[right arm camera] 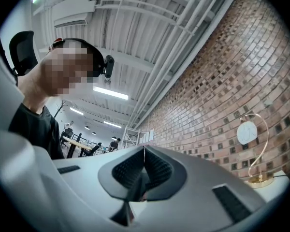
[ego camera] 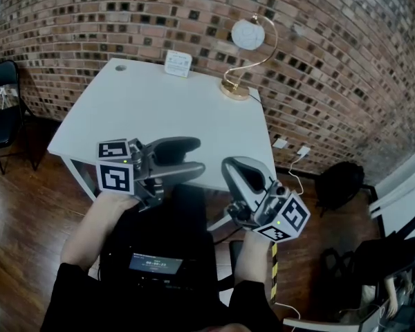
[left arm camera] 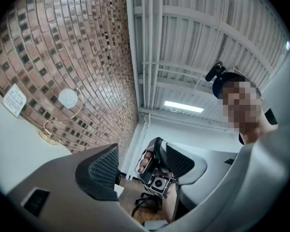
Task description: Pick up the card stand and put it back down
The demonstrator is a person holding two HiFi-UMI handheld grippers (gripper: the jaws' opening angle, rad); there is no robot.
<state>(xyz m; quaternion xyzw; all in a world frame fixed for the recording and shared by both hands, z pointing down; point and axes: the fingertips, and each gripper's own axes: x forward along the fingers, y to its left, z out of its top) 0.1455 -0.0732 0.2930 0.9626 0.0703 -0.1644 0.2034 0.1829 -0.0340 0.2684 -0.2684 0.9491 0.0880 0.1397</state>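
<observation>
The left gripper hangs off the near edge of the table. Its jaws stand apart and released, with only the room beyond showing between the pads. Just to its right, the right gripper is clenched, its pads meeting with nothing between them. The card stand stands well ahead of both grippers at the table's far edge, against the brick wall. A gold lamp is off to its right. The card's print is too small to read. Both grippers cover part of the table's near edge.
</observation>
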